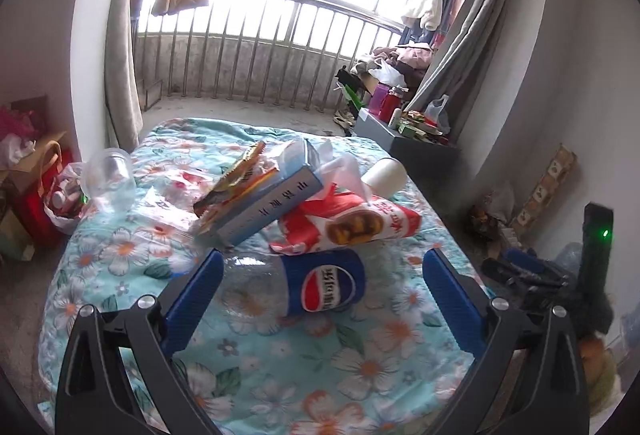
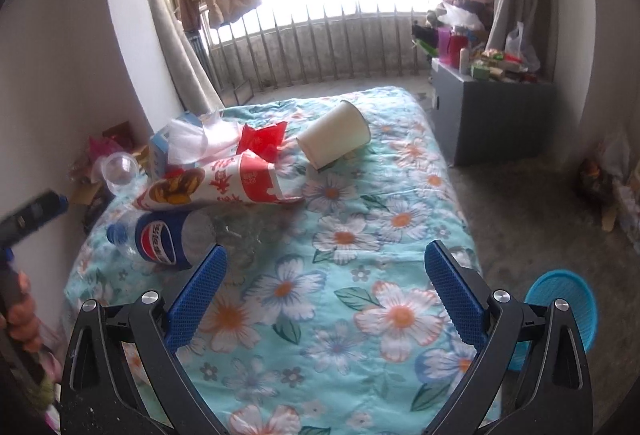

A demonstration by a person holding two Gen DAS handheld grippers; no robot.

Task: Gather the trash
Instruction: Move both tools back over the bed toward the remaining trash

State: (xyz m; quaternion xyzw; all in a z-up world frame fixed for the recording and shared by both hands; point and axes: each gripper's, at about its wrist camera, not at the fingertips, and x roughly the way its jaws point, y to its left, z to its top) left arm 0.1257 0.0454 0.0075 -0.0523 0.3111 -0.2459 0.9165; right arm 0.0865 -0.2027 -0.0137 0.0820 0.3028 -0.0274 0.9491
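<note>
Presently both hand-held grippers hang over a bed covered with a turquoise quilt printed with white and orange flowers [image 1: 280,363], and both stand wide with nothing between their blue pads. The left hand-held gripper [image 1: 322,287] frames a clear plastic Pepsi bottle with a blue label [image 1: 320,287], which lies on its side on the quilt; the pads do not touch it. Just beyond the bottle lies a red and white paper snack bag with a picture of fried food [image 1: 360,225], its near edge resting over the bottle. Left of that bag a light blue cardboard box with printed characters [image 1: 272,207] leans tilted, with a yellow and orange crumpled wrapper [image 1: 236,183] on top of it and thin white plastic film [image 1: 340,171] bunched at its far end. A white paper cup [image 1: 386,175] lies on its side at the far right of the pile, and a clear plastic cup [image 1: 110,179] sits near the quilt's left edge.

The right hand-held gripper [image 2: 326,289] is over bare quilt, to the right of the pile and well apart from it. A blue plastic basket [image 2: 568,311] stands on the grey floor [image 2: 532,203] beside the bed's near right edge.
</note>
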